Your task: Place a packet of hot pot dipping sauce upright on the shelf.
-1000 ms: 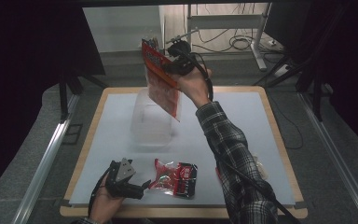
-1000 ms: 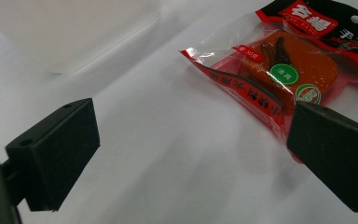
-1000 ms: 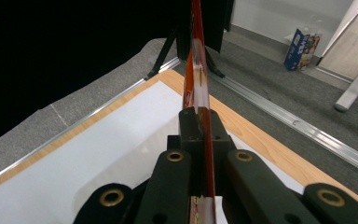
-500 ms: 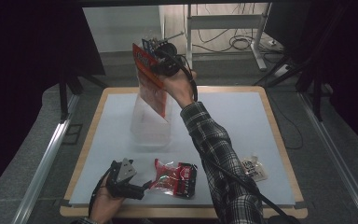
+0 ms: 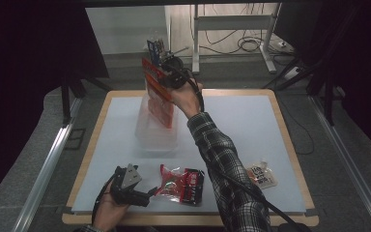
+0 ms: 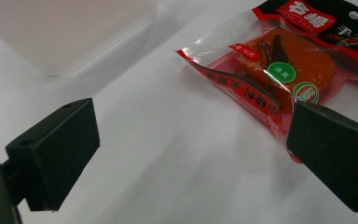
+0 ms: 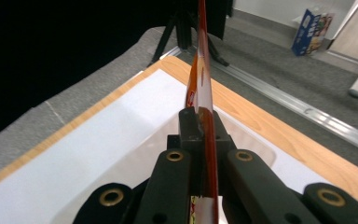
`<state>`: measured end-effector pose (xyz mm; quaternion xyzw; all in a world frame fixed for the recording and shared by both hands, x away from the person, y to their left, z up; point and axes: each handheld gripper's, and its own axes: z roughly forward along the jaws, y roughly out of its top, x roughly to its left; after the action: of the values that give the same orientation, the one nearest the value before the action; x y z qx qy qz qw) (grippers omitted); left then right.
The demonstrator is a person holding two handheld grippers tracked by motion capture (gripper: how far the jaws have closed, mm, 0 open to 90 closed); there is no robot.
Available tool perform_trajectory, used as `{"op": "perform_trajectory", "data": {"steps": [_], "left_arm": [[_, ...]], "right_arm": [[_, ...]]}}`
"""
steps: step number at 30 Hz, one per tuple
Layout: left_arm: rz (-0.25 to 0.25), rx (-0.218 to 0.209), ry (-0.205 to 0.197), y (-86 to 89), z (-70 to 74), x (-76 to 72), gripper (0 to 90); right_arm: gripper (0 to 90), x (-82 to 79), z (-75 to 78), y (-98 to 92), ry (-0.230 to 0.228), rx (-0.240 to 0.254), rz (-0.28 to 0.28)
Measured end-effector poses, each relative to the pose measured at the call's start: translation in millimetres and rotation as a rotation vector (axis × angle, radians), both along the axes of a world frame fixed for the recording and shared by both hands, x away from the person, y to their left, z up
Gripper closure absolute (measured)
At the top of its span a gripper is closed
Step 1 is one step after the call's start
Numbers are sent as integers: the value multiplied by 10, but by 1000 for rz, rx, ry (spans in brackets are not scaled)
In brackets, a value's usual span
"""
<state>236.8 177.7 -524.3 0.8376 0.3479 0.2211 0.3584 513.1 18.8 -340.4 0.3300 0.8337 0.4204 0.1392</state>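
My right gripper [image 5: 164, 83] is shut on the top edge of a flat red and orange packet [image 5: 160, 104], which hangs over a clear plastic container [image 5: 155, 133] at the middle of the white mat. In the right gripper view the packet [image 7: 203, 70] stands edge-on between the closed jaws of that gripper [image 7: 202, 122], with the container [image 7: 249, 140] just below. Near the front edge my left gripper [image 5: 149, 194] rests open on the mat. Its jaws [image 6: 191, 154] stand wide apart, and a red snack packet [image 6: 289, 70] lies just by the right pad [image 6: 335, 158].
A small pale packet [image 5: 261, 175] lies at the mat's front right. A blue box [image 5: 154, 48] stands on the floor behind the table. A metal rail [image 7: 298, 107] runs along the table's left side. The wooden table edge [image 5: 290, 135] frames the mat.
My right hand has carried the hanging packet leftward and lower, so it now sits over the clear container. The left gripper and the red snack packet have stayed put.
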Motion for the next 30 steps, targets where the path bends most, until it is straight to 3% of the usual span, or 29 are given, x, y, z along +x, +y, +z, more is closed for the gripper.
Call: {"op": "perform_trajectory", "data": {"steps": [4, 8, 11, 16, 19, 25, 30], "left_arm": [[-1, 1, 1, -4, -2, 1, 23], [-2, 4, 2, -10, -3, 2, 23], [0, -1, 1, -15, -8, 2, 23], [4, -4, 1, -8, -7, 5, 23], [1, 6, -1, -7, -2, 3, 23], [0, 8, -3, -13, -3, 0, 22], [3, 3, -4, -20, -7, -1, 22]], "right_arm": [[884, 39, -64, -51, 14, 5, -14], [884, 93, -230, -71, 42, -36, -32], [883, 117, -312, -66, 32, -66, -47], [880, 147, -336, -102, 29, -93, -59], [857, 152, -321, -130, 4, -110, -55], [669, 156, -302, -153, -17, -122, -13], [484, 169, -276, -200, -47, -124, -32]]}}
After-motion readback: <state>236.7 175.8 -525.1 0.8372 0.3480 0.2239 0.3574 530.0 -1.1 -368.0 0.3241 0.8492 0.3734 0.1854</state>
